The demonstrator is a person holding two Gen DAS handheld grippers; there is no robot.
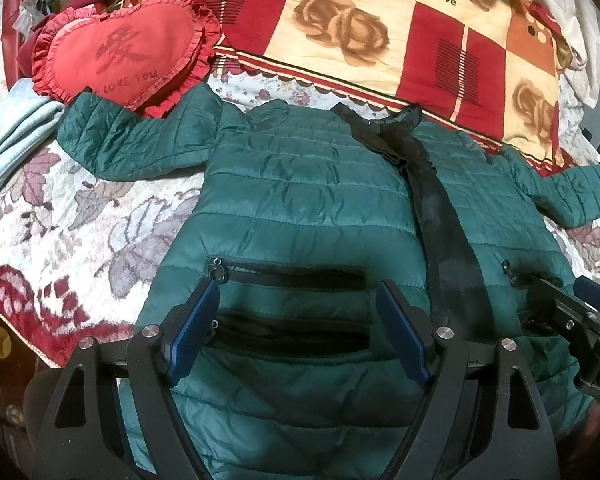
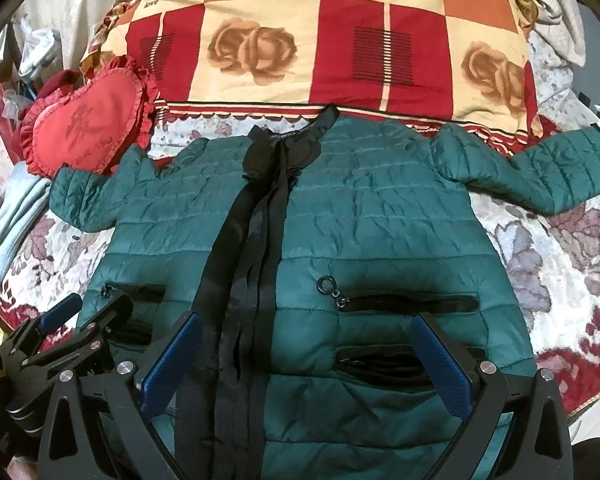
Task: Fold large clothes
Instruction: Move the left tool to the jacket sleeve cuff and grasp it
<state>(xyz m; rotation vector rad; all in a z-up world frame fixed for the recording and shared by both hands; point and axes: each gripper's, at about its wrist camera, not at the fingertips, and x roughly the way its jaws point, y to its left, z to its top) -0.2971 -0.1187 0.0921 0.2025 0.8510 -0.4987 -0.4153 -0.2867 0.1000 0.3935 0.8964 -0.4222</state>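
A green quilted puffer jacket [image 1: 300, 200] lies flat and face up on the bed, sleeves spread to both sides, black zipper band down its middle. It also shows in the right wrist view [image 2: 380, 220]. My left gripper [image 1: 296, 328] is open and empty, hovering over the jacket's left pocket near the hem. My right gripper [image 2: 308, 360] is open and empty over the right pocket and zipper band. The right gripper shows at the right edge of the left wrist view [image 1: 568, 308]; the left gripper shows at the lower left of the right wrist view [image 2: 80, 320].
A red heart-shaped cushion [image 1: 120, 52] touches the left sleeve. A red and cream checked quilt [image 1: 380, 32] lies behind the collar. A pale blue cloth [image 1: 16, 132] sits at the far left. The floral bedspread [image 1: 80, 220] runs to the bed's edge at lower left.
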